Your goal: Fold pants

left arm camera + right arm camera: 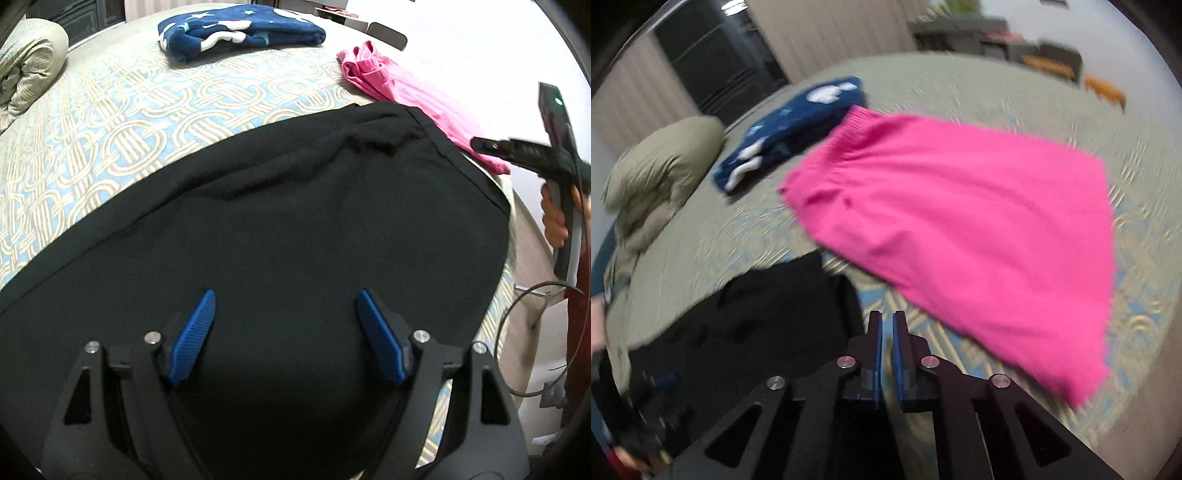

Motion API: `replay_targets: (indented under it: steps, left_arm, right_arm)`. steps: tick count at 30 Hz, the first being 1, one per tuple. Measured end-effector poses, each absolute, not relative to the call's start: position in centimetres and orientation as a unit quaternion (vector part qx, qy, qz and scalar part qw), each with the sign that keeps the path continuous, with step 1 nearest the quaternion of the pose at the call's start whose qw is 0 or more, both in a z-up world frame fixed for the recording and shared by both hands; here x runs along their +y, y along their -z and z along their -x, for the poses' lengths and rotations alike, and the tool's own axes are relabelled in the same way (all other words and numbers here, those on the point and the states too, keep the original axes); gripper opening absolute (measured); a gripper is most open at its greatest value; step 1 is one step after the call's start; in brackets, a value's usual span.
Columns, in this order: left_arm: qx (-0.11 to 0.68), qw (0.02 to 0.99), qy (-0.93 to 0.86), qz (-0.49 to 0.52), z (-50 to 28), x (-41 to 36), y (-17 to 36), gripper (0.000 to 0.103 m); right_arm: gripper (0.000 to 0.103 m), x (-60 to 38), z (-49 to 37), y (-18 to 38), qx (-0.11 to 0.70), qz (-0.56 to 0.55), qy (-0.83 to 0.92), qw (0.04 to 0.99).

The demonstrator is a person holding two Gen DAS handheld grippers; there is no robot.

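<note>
A rolled beige quilt (31, 55) is seen at the left end of the patterned bed (122, 110), with a folded navy blanket (240, 31) further along. The black pants (277, 221) are spread flat across the near part of the bed, beneath the left gripper (284, 332), whose jaws are held wide apart and empty. Pink pants (960, 236) lie just beside them. The right gripper (886, 354) is held over the bed, its jaws nearly closed on nothing.

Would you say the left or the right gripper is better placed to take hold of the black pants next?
Probably the left gripper: its jaws stand open directly over the black pants. The right gripper is nearly shut, empty, beside the pants' edge.
</note>
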State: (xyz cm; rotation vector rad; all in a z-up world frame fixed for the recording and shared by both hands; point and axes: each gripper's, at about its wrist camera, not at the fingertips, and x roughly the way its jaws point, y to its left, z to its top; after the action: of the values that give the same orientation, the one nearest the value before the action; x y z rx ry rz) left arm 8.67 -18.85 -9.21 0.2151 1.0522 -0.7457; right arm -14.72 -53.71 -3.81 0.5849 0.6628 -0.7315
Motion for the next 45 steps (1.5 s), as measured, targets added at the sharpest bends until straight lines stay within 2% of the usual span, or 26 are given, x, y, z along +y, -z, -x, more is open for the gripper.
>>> replay_targets:
  steps: [1, 2, 3, 5, 6, 8, 9, 11, 14, 19, 23, 25, 28, 32, 36, 40, 42, 45]
  left_arm:
    - [0.488, 0.795, 0.345, -0.103, -8.5, -18.7, 9.1, 0.08]
    - [0.486, 0.797, 0.343, -0.104, -8.3, -18.5, 8.9, 0.08]
    - [0.483, 0.799, 0.342, -0.104, -7.9, -18.2, 8.6, 0.08]
    - [0.482, 0.8, 0.344, -0.095, -7.7, -18.1, 8.1, 0.08]
    - [0.483, 0.799, 0.346, -0.091, -7.6, -18.0, 8.0, 0.08]
    - [0.486, 0.793, 0.358, -0.081, -7.0, -17.7, 7.8, 0.08]
    - [0.49, 0.787, 0.367, -0.078, -6.6, -17.7, 7.9, 0.08]
    - [0.51, 0.764, 0.389, -0.078, -5.4, -17.5, 8.7, 0.08]
    - [0.506, 0.766, 0.381, -0.108, -3.7, -17.1, 9.2, 0.08]
    - [0.495, 0.789, 0.351, -0.095, -2.1, -12.4, 7.6, 0.08]
    - [0.495, 0.818, 0.286, -0.067, -2.7, -6.3, 6.6, 0.08]
    - [0.5, 0.829, 0.248, -0.033, -3.2, -2.7, 6.4, 0.08]
    - [0.515, 0.817, 0.257, 0.039, -3.1, 0.5, 7.0, 0.08]
    - [0.53, 0.773, 0.348, -0.002, -0.8, -2.6, 8.9, 0.08]
    - [0.508, 0.769, 0.378, -0.082, 0.0, -7.7, 10.5, 0.08]
    - [0.462, 0.789, 0.394, -0.093, -0.6, -10.6, 8.4, 0.08]
    - [0.436, 0.796, 0.413, -0.082, -0.2, -11.2, 6.8, 0.08]
    - [0.421, 0.791, 0.435, -0.089, -0.1, -11.9, 6.2, 0.08]
  right_arm:
    - [0.017, -52.9, 15.0, 3.7, 0.315, -0.269, 0.346, 0.842]
    - [0.031, -51.8, 15.4, 3.6, 0.321, -0.263, 0.341, 0.843]
    - [0.05, -50.9, 15.7, 3.8, 0.325, -0.264, 0.337, 0.843]
    - [0.063, -49.8, 16.4, 4.2, 0.322, -0.276, 0.327, 0.844]
    - [0.065, -49.3, 16.7, 4.6, 0.321, -0.286, 0.318, 0.845]
    - [0.063, -49.2, 16.0, 5.7, 0.337, -0.292, 0.321, 0.835]
    - [0.051, -49.8, 15.6, 6.6, 0.356, -0.3, 0.333, 0.82]
    - [0.044, -50.7, 15.9, 7.2, 0.336, -0.335, 0.325, 0.818]
    - [0.027, -51.3, 15.9, 6.4, 0.319, -0.329, 0.349, 0.818]
    - [0.029, -50.0, 16.5, 5.0, 0.327, -0.303, 0.363, 0.818]
    - [0.029, -48.0, 18.0, 2.1, 0.29, -0.271, 0.408, 0.822]
    - [0.029, -46.2, 17.1, 0.6, 0.279, -0.245, 0.385, 0.845]
    - [0.029, -43.1, 14.1, -0.3, 0.305, -0.196, 0.335, 0.87]
    - [0.039, -39.6, 9.1, 0.7, 0.346, -0.166, 0.271, 0.883]
    - [0.041, -38.3, 7.2, 2.2, 0.371, -0.187, 0.243, 0.876]
    - [0.042, -38.2, 8.3, 2.5, 0.371, -0.201, 0.254, 0.87]
    - [0.047, -38.7, 9.1, 2.5, 0.364, -0.213, 0.263, 0.868]
    - [0.049, -39.6, 9.8, 3.0, 0.356, -0.236, 0.273, 0.862]
